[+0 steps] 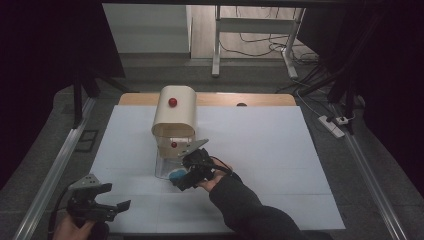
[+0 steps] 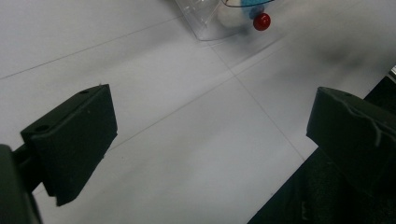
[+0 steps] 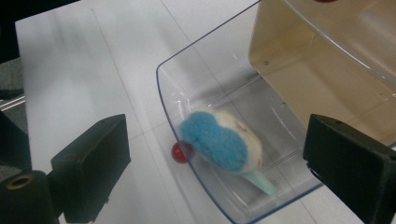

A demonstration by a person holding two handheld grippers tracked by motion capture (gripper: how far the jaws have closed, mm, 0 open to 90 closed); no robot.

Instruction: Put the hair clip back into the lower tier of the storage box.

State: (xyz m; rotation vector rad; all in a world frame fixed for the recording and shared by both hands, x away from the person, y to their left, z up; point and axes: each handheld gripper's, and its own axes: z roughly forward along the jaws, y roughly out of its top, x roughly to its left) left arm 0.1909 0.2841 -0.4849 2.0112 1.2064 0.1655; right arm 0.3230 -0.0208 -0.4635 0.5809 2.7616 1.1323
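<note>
A blue and white felt toy [image 3: 219, 147] lies inside a clear plastic drawer [image 3: 163, 88], directly ahead of the right gripper [image 3: 217, 163], whose jaws stand wide apart on either side of it without touching it. The drawer is pulled out of a beige box [image 1: 174, 117] with a rounded top that sits beyond the gripper; its tan wall rises past the far jaw. The drawer's curved front rim runs between the jaws, and a red knob [image 3: 180, 152] sticks out from it on the near-jaw side, just beside the toy. A second red knob [image 1: 172, 102] sits on the box's upper front.

The left gripper [image 1: 107, 197] hangs near the table's front edge, well apart from the drawer, jaws spread with nothing between them and bare surface ahead.

The white table top [image 1: 270, 150] lies open on both sides of the box. Metal rails, a desk frame and cables stand on the grey floor around it.
</note>
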